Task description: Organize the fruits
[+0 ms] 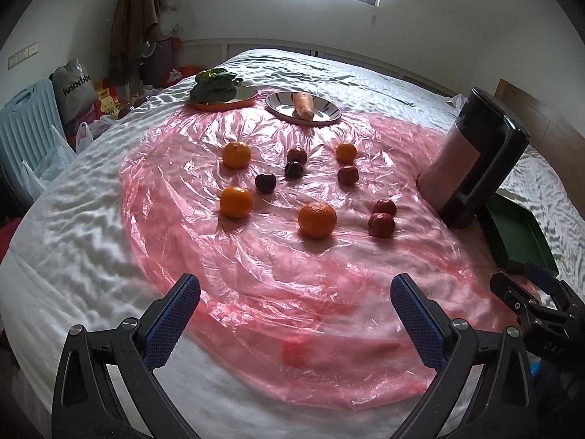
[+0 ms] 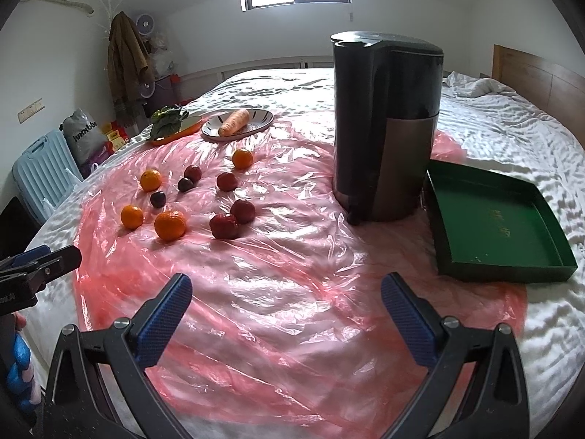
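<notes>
Nothing sorted yet as far as I can tell: oranges (image 1: 317, 219) and red fruits (image 2: 224, 225) sit scattered on the pink plastic (image 2: 292, 274), green tray (image 2: 504, 267) empty (I'm guessing that's the destination). Left gripper (image 1: 295, 314) and right gripper (image 2: 286, 309) both gape wide, holding nothing.

Home bedroom, white-sheeted bed (image 2: 493, 128), hanging coat (image 2: 124, 55), suitcase (image 2: 44, 172)

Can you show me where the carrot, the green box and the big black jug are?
carrot (image 2: 234, 122), right wrist view, middle of it.
green box (image 2: 493, 226), right wrist view, bare floor.
black jug (image 2: 384, 128), right wrist view, its side.
</notes>
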